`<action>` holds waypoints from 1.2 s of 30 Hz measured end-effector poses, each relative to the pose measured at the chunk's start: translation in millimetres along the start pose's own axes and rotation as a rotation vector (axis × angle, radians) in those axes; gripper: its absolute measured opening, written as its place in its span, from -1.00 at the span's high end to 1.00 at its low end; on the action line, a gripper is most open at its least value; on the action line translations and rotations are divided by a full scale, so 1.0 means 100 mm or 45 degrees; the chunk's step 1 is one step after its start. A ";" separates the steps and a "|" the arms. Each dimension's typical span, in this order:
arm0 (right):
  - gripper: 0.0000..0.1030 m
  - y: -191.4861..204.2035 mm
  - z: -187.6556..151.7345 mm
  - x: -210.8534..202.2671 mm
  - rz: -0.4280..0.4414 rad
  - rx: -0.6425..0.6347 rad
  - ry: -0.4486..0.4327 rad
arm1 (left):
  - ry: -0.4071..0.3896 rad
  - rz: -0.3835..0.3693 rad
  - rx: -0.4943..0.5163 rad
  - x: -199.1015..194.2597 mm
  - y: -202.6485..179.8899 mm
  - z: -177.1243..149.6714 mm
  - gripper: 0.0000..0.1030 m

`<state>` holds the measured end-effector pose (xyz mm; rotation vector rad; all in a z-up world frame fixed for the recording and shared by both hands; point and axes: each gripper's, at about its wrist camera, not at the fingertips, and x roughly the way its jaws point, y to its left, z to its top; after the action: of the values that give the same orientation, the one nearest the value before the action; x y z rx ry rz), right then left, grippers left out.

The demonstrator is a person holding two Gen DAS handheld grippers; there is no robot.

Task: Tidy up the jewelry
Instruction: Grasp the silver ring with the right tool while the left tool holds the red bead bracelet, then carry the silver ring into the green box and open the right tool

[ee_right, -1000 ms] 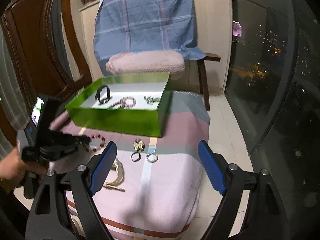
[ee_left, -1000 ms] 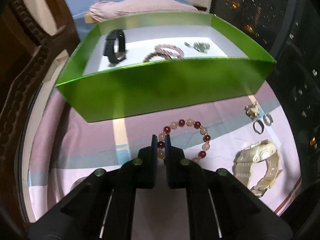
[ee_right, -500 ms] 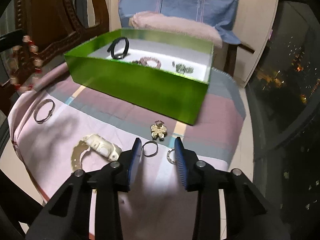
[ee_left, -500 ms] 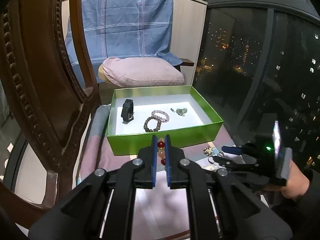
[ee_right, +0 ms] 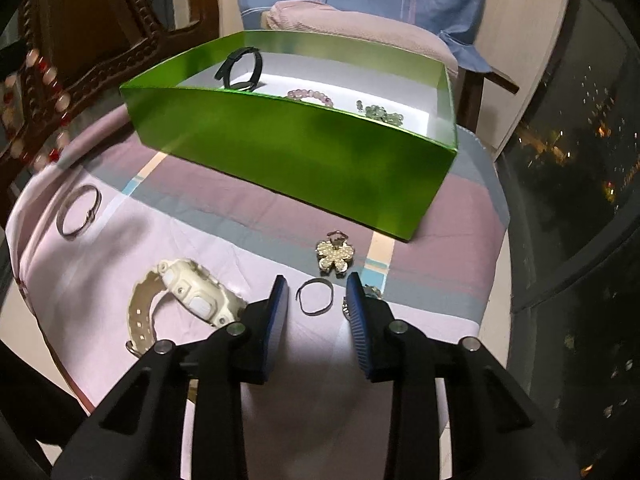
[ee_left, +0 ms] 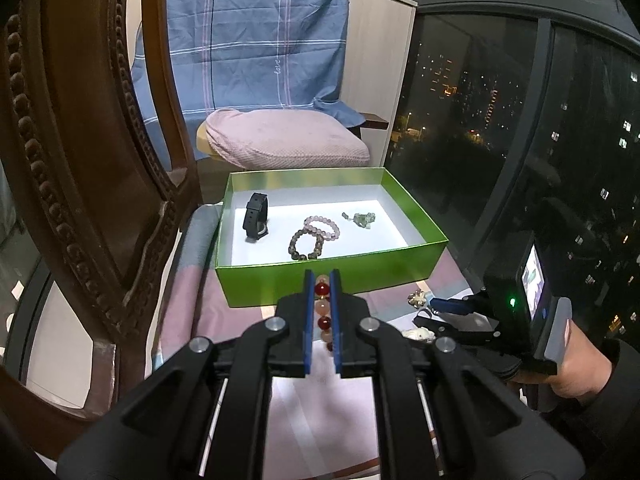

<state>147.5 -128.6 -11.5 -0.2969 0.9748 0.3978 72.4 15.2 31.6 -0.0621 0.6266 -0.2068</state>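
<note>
Left gripper (ee_left: pixel 321 283): jaws clenched on the red-and-peach bead bracelet (ee_left: pixel 323 304), now lifted clear of the worktop, where a second ago it lay on the cloth.
Bracelet position: hanging in the jaws in front of the green box (ee_left: pixel 320 280), not yet over it; in the right wrist view it dangles at the far left (ee_right: pixel 40 92).
Right gripper (ee_right: pixel 316 296): jaws have just been closing from wide apart; they straddle the thin ring (ee_right: pixel 316 296) without visibly pressing it, so nothing is gripped yet.
Box contents: black band (ee_left: pixel 256 220), two bead bracelets (ee_left: pixel 314 236), green piece (ee_left: pixel 362 219).
Still on the worktop: white watch (ee_right: pixel 188 300), flower clip (ee_right: pixel 335 258), silver bangle (ee_right: pixel 78 210), second ring (ee_right: pixel 370 292) behind the right jaw.
Meaning: one item is ready to carry into the box, and the ring looks next.
</note>
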 end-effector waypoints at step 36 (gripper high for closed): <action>0.63 -0.15 -0.09 -1.52 0.158 0.306 -0.627 | -0.037 -0.012 -0.003 -0.20 -0.09 -0.01 0.85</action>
<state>71.7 -175.0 112.9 0.0820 0.5494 0.4357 54.6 11.0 43.6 -0.0705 0.5977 -0.2139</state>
